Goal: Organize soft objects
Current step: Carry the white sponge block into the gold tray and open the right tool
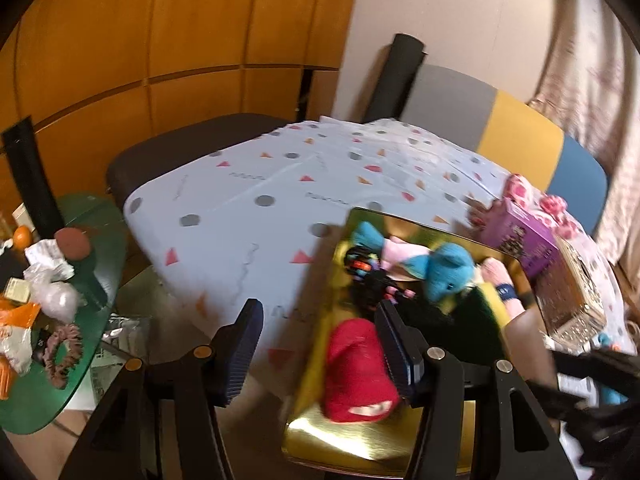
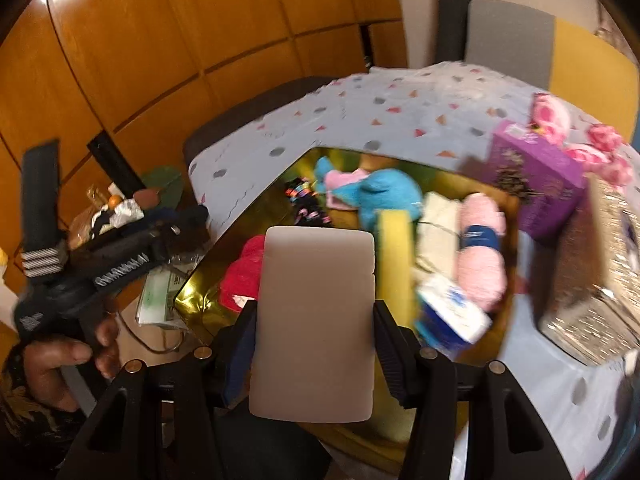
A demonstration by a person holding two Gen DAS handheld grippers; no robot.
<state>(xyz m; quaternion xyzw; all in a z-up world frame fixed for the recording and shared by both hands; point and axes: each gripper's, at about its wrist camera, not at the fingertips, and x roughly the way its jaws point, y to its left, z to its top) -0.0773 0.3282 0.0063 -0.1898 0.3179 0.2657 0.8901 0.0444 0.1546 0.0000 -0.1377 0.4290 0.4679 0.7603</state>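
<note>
A shiny gold tray [image 1: 360,440] [image 2: 196,296] on the patterned tablecloth holds soft items: a blue plush toy [image 1: 446,272] [image 2: 384,196], a red knit hat [image 1: 356,372] [image 2: 244,272], a yellow sponge [image 2: 394,256], pink yarn [image 2: 482,252] and a tissue pack [image 2: 452,312]. My right gripper [image 2: 314,340] is shut on a pale rectangular foam block [image 2: 316,320], held above the tray's near edge. My left gripper [image 1: 318,344] hangs open and empty over the tray's left rim. In the right wrist view the left gripper [image 2: 180,220] shows at the left, held by a hand [image 2: 60,360].
A purple box [image 1: 520,240] [image 2: 536,184], a glittery silver box [image 2: 600,280] and pink fabric flowers [image 2: 600,144] stand right of the tray. A green side table [image 1: 80,280] with clutter lies to the left. A grey, yellow and blue chair back [image 1: 520,140] stands behind the table.
</note>
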